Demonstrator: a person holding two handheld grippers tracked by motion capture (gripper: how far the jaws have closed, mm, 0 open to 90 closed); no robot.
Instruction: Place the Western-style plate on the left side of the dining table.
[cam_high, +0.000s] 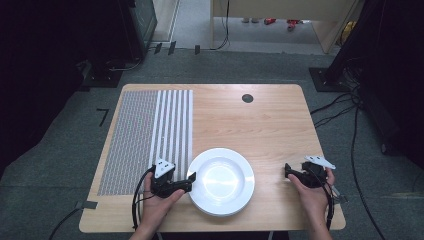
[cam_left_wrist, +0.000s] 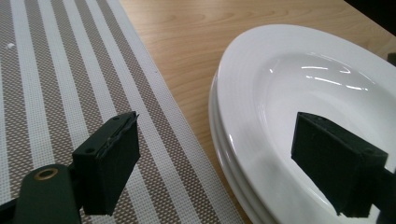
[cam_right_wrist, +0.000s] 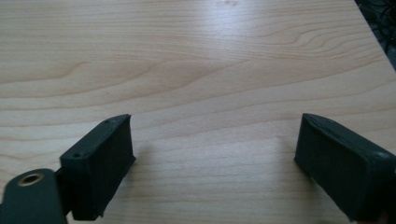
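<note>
While its jaws stand wide apart with nothing between them, the left gripper (cam_high: 191, 178) straddles the plates' (cam_high: 240, 192) left rim — one jaw over the mat (cam_high: 125, 135), the other over the bowl, likely lined up to pinch that rim. The right gripper (cam_high: 288, 170), equally wide and empty, hovers over bare wood near the table's (cam_high: 270, 125) right edge — well apart from the plates, which sit stacked by the front edge.
</note>
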